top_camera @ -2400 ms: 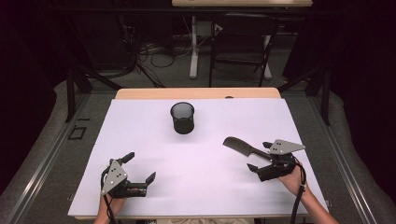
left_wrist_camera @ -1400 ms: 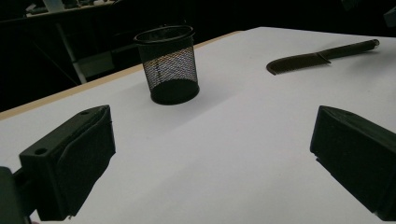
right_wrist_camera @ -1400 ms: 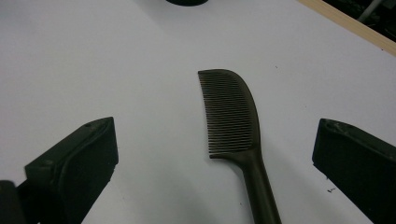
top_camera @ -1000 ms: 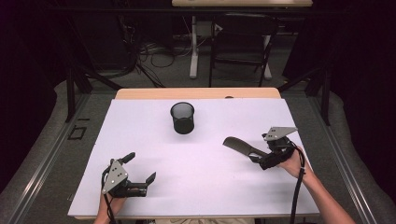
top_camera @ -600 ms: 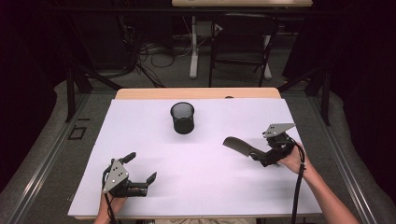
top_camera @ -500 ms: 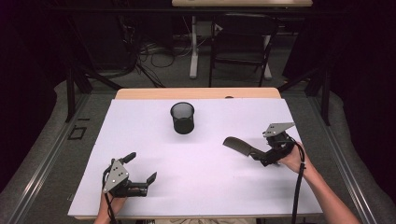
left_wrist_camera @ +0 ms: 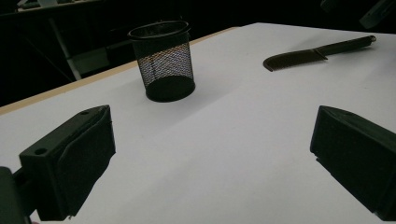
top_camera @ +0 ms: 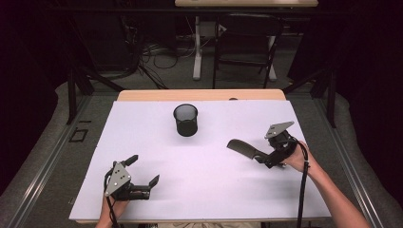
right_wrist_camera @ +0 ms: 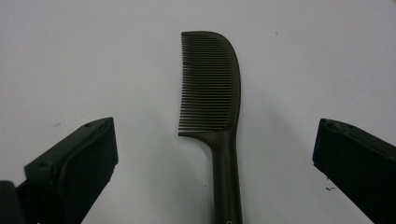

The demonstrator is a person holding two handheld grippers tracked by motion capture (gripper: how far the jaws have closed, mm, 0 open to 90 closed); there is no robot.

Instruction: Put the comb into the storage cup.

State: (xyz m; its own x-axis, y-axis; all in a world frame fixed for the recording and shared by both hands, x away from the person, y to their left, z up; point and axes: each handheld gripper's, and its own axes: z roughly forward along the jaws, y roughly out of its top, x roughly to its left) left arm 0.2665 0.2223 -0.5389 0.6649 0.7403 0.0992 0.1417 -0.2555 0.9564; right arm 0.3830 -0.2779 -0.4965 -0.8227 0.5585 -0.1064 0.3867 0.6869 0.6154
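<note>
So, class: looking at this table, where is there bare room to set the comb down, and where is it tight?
The widest bare patch lies between the mesh pen cup, the left gripper and the comb. The strip left of the cup is also free. It is tight only around the right gripper, whose open jaws flank the comb's handle.

On the table [top_camera: 142, 118], the mesh cup [top_camera: 186, 120] stands ahead of me at centre, the comb [top_camera: 243, 149] lying right of it, between my right tongs' [top_camera: 263, 159] jaws, my left tongs [top_camera: 142, 171] near-left.

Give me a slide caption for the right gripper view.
Right gripper open, jaws either side of a black comb's handle on the white table.
</note>
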